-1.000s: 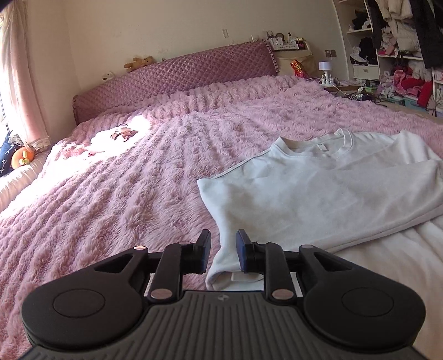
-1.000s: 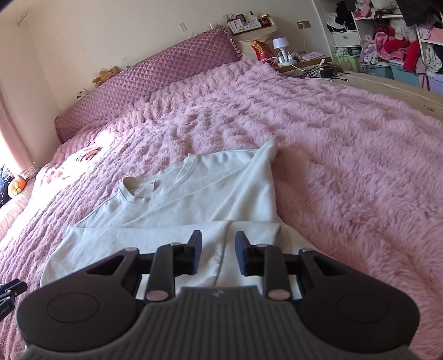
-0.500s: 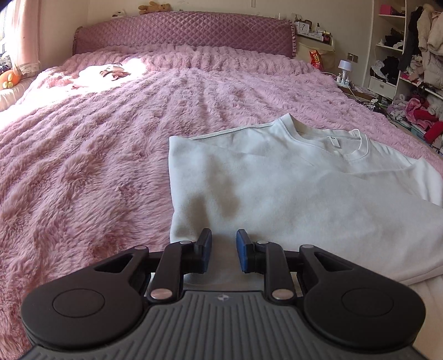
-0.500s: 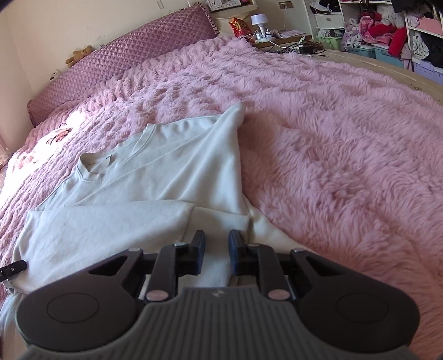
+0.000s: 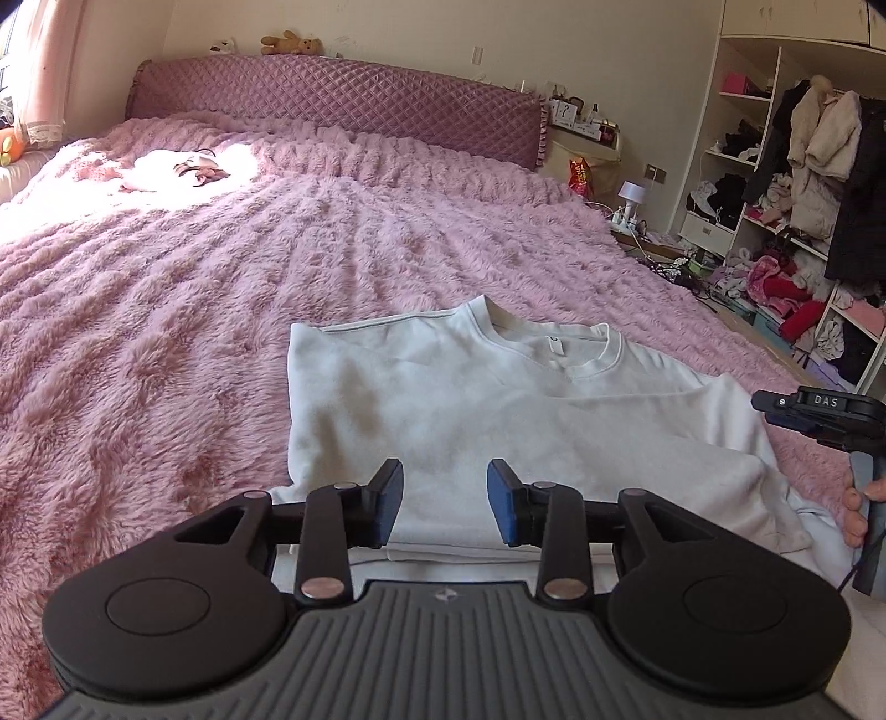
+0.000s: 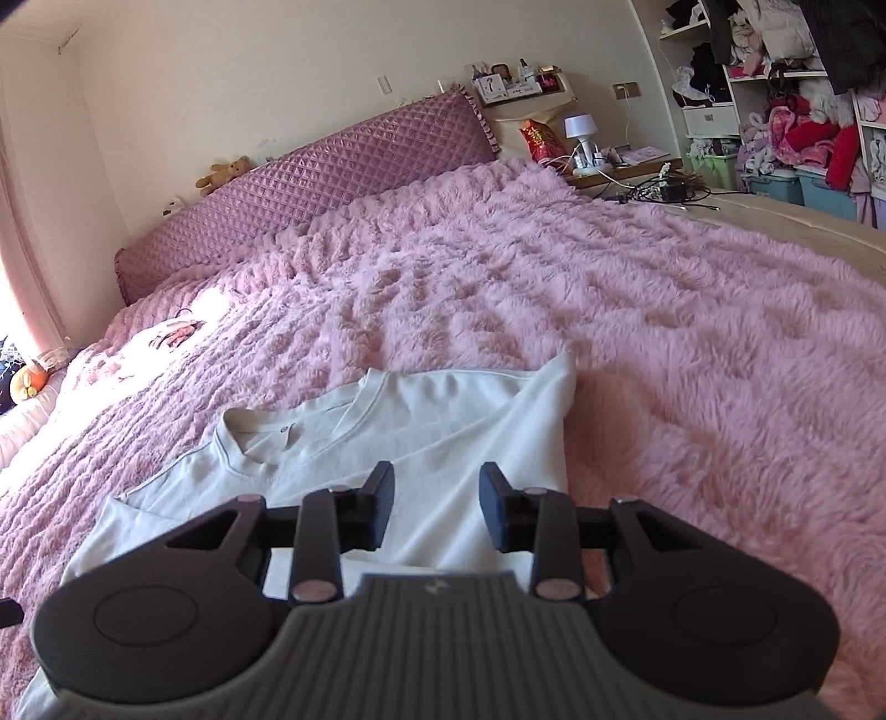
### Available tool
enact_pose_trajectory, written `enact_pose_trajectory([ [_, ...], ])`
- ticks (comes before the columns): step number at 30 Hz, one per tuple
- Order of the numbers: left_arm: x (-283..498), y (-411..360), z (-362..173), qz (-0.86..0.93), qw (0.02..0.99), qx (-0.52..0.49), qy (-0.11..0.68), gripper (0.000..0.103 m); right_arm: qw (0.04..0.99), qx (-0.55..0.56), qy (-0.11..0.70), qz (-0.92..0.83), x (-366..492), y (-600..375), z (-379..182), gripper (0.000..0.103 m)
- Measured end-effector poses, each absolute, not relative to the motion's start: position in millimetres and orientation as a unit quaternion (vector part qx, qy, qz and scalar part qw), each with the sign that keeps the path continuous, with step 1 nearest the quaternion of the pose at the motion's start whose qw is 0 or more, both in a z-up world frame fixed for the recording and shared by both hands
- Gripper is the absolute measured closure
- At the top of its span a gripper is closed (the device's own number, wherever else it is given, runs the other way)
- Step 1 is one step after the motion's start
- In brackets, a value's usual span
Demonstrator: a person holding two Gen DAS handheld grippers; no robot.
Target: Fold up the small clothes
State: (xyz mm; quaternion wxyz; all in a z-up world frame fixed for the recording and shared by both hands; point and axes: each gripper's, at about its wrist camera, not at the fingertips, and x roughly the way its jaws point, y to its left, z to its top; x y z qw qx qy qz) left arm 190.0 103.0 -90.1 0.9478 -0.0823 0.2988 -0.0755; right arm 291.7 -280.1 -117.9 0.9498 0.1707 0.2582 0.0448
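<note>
A white sweatshirt [image 5: 498,410] lies folded on the pink fluffy bedspread [image 5: 166,332], neck hole facing the headboard. Its sleeves are folded in and its lower part is doubled up over the body. My left gripper [image 5: 444,501] is open and empty, just above the near folded edge. My right gripper [image 6: 437,507] is open and empty above the sweatshirt [image 6: 443,421] near its right side. The right gripper also shows at the right edge of the left wrist view [image 5: 819,415], held by a hand.
A quilted purple headboard [image 5: 332,105] with a teddy bear [image 5: 290,43] stands at the far end. A small garment [image 5: 194,166] lies in sunlight near the pillows. Open shelves full of clothes [image 5: 803,194] and a bedside lamp [image 5: 631,194] stand to the right.
Both grippers have opened and let go of the sweatshirt's lower edge. They have lifted and pulled back. The sweatshirt now lies folded up on itself.
</note>
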Motion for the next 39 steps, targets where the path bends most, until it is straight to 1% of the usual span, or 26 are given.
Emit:
enact_pose_trajectory([
  [6, 184, 101, -105, -0.080, 0.936, -0.104, 0.326, 0.061, 0.942, 0.132, 0.308, -0.024, 333, -284, -142, 0.073],
  [7, 182, 103, -107, -0.080, 0.933, -0.113, 0.332, 0.061, 0.937, 0.134, 0.322, -0.034, 338, -289, -150, 0.073],
  [9, 178, 104, -109, -0.078, 0.930, -0.116, 0.340, 0.061, 0.931, 0.135, 0.335, -0.044, 338, -296, -158, 0.069],
  [12, 165, 108, -102, -0.072, 0.931, -0.119, 0.338, 0.061, 0.927, 0.166, 0.333, -0.041, 328, -307, -155, 0.068],
  [15, 146, 116, -86, -0.066, 0.933, -0.130, 0.329, 0.061, 0.930, 0.190, 0.313, -0.017, 294, -312, -130, 0.068],
  [18, 121, 125, -67, -0.064, 0.933, -0.142, 0.325, 0.061, 0.936, 0.183, 0.300, 0.020, 239, -313, -103, 0.068],
  [20, 103, 130, -58, -0.069, 0.929, -0.154, 0.330, 0.058, 0.938, 0.177, 0.296, 0.040, 196, -314, -90, 0.064],
  [22, 81, 136, -53, -0.072, 0.925, -0.165, 0.334, 0.052, 0.938, 0.170, 0.295, 0.057, 149, -316, -79, 0.060],
  [25, 53, 143, -51, -0.068, 0.919, -0.178, 0.345, 0.049, 0.936, 0.168, 0.300, 0.071, 81, -324, -73, 0.059],
  [29, 15, 155, -62, -0.050, 0.909, -0.193, 0.367, 0.048, 0.928, 0.148, 0.335, 0.062, 15, -335, -78, 0.059],
  [32, -5, 165, -76, -0.033, 0.897, -0.213, 0.387, 0.047, 0.918, 0.137, 0.367, 0.060, -17, -342, -88, 0.059],
  [39, -29, 188, -117, -0.012, 0.874, -0.256, 0.413, 0.046, 0.901, 0.143, 0.405, 0.056, -53, -347, -109, 0.059],
])
